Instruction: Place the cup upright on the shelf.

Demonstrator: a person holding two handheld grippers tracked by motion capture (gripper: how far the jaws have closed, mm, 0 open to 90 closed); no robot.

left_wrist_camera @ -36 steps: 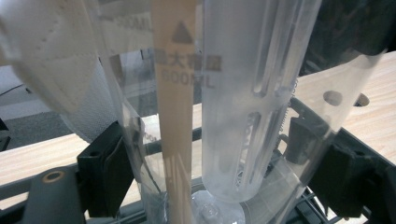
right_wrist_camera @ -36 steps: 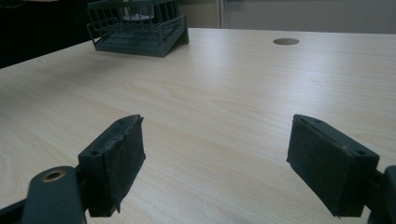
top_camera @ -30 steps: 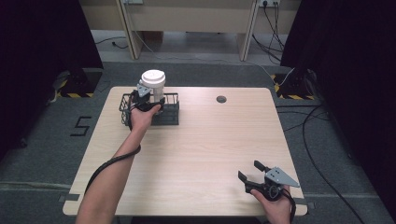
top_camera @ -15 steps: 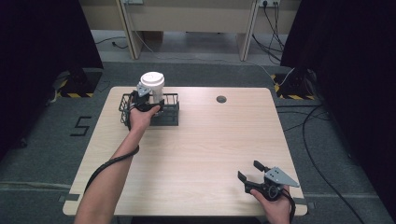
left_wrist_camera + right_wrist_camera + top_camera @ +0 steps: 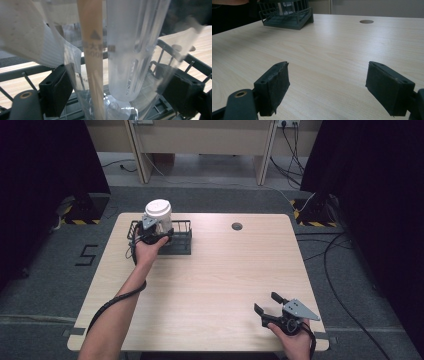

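A clear plastic cup [image 5: 158, 215] with a white lid stands inside the black wire basket [image 5: 182, 239] at the table's far left. My left gripper [image 5: 155, 231] is shut on it, a pad pressing on each side of the cup's lower wall [image 5: 75, 75]. Through that wall I see a wooden stick [image 5: 92, 50] and a clear plastic tube [image 5: 130, 50]. The basket's wires [image 5: 175, 51] run behind and below the cup. My right gripper [image 5: 266, 302] hovers open over the table's near right corner, with nothing between its pads [image 5: 274, 85]. The basket [image 5: 287, 15] lies far ahead of it.
A round cable hole [image 5: 237, 226] [image 5: 366, 21] sits in the wooden table [image 5: 220, 280] near its far edge. Cables trail on the floor to the right [image 5: 345, 250]. Bare tabletop stretches between the basket and my right gripper.
The cup and my left gripper have shifted slightly left and down into the basket. The right gripper has stayed put.
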